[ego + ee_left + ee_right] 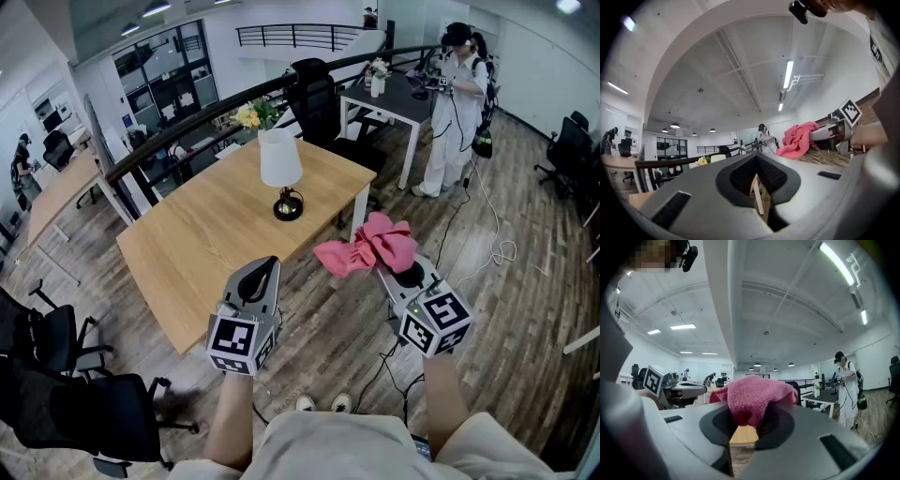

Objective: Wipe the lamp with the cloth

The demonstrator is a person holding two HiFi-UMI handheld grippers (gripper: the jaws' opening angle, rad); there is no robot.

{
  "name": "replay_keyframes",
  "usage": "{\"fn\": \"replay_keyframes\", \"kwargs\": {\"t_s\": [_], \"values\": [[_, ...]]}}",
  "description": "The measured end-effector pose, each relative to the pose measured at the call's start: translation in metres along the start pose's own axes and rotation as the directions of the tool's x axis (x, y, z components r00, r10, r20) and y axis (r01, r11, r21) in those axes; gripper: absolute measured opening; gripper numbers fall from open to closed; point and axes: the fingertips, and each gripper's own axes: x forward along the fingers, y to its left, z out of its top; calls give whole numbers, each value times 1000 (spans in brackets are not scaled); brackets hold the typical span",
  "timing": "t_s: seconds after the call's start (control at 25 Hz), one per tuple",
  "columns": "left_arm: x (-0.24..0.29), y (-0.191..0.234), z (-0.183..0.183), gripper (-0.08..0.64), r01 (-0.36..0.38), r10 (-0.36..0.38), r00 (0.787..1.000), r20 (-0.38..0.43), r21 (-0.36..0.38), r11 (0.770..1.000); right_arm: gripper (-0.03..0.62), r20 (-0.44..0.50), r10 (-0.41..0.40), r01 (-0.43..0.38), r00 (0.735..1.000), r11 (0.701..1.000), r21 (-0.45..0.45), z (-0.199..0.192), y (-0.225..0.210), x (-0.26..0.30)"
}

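Observation:
A lamp (281, 169) with a white shade and a round black base stands upright on the wooden table (206, 244), toward its far right side. My right gripper (382, 266) is shut on a pink cloth (366, 246), held in the air off the table's near right corner. The right gripper view shows the cloth (752, 401) bunched between the jaws. My left gripper (265, 269) is shut and empty, hovering over the table's near edge. In the left gripper view the cloth (798, 139) shows at the right.
A vase of flowers (253, 114) stands at the table's far edge, behind the lamp. Black office chairs (66, 375) sit at the lower left. A dark desk (398, 98) and a person in white (455, 108) are beyond the table. Cables lie on the wooden floor (487, 253).

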Motion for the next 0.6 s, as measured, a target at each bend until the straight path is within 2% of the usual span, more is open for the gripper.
{"fn": "replay_keyframes", "kwargs": {"t_s": [0.6], "values": [[35, -18, -24, 6, -33, 33, 998, -57, -5, 999, 87, 15, 59, -59, 998, 998, 18, -15, -41, 15]]}}
